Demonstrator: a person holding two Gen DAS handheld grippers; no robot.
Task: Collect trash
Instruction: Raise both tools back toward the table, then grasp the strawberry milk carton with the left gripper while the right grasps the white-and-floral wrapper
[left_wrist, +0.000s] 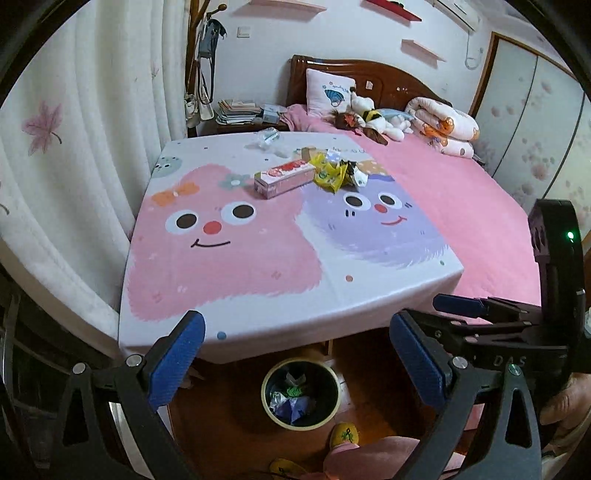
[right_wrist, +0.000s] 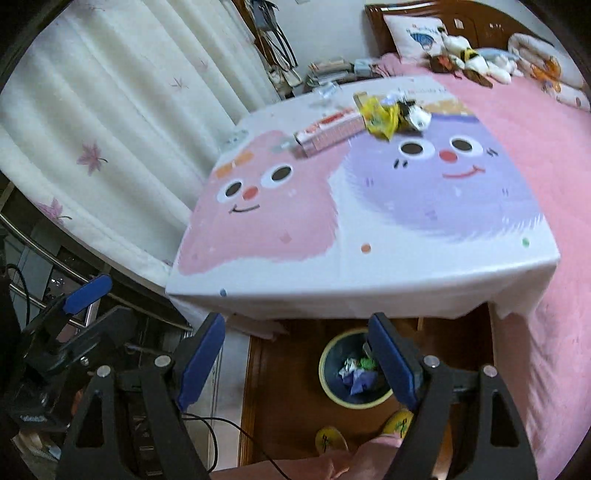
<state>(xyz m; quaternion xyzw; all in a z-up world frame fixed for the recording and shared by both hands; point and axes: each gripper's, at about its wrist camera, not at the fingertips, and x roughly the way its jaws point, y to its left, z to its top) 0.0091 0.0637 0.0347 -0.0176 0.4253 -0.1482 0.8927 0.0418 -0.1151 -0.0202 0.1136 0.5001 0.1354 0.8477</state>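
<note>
Trash lies at the far end of a table with a cartoon-face cloth: a long pink box, yellow wrappers, a dark and white wrapper and crumpled clear plastic. On the floor below the table's near edge stands a round bin that holds crumpled scraps. My left gripper hangs open above the bin, nothing between its blue pads. My right gripper is open too and empty, close beside the left one.
A pink bed with pillows, soft toys and a rolled quilt runs along the table's right side. White curtains hang at the left. Yellow slippers and a pink trouser leg show near the bin. A cable lies on the floor.
</note>
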